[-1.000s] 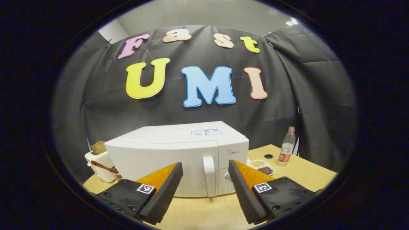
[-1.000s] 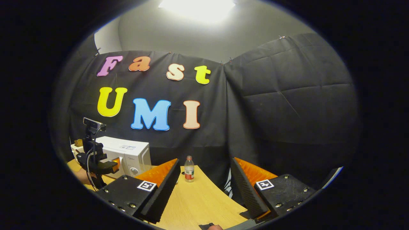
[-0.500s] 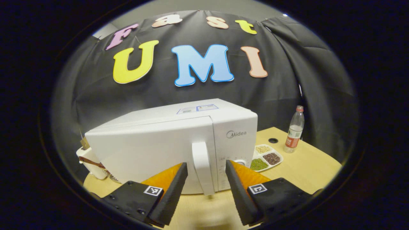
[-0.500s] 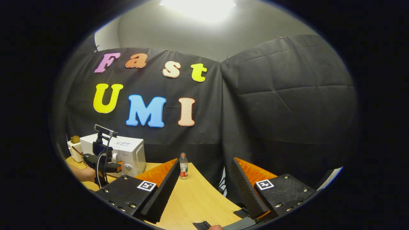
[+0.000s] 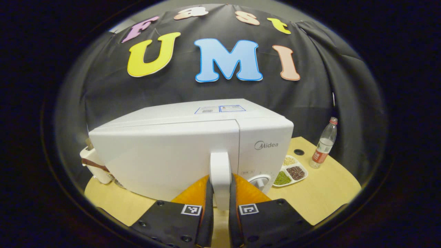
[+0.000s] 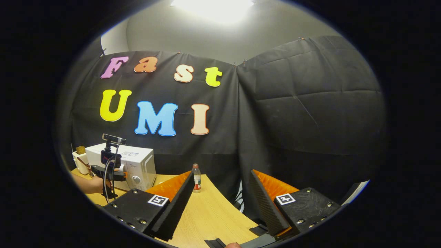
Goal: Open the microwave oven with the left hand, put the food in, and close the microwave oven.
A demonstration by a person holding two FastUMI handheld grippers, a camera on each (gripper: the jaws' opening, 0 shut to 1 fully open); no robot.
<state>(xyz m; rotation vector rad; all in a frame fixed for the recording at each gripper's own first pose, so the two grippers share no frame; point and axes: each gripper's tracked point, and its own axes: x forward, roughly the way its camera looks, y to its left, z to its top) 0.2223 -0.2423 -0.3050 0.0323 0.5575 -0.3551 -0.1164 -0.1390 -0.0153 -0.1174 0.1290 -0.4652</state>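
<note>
A white microwave oven point(image 5: 165, 151) stands on the wooden table, its door closed. My left gripper point(image 5: 220, 199) is shut on the door's white vertical handle point(image 5: 220, 172), one finger on each side. A white divided dish of beans and grains point(image 5: 290, 169) lies to the right of the microwave. In the right gripper view, my right gripper point(image 6: 220, 199) hangs open over the table's right part with nothing between its fingers. Far to its left I see the microwave point(image 6: 136, 165), with the left gripper and the hand that holds it in front of the door.
A plastic water bottle point(image 5: 323, 144) with a red label stands near the table's far right edge. A white holder with a brown item point(image 5: 94, 165) sits left of the microwave. A round hole point(image 5: 298, 151) is in the tabletop.
My left gripper moved in toward the microwave and went from open to shut on the door handle. The right gripper has hardly moved.
</note>
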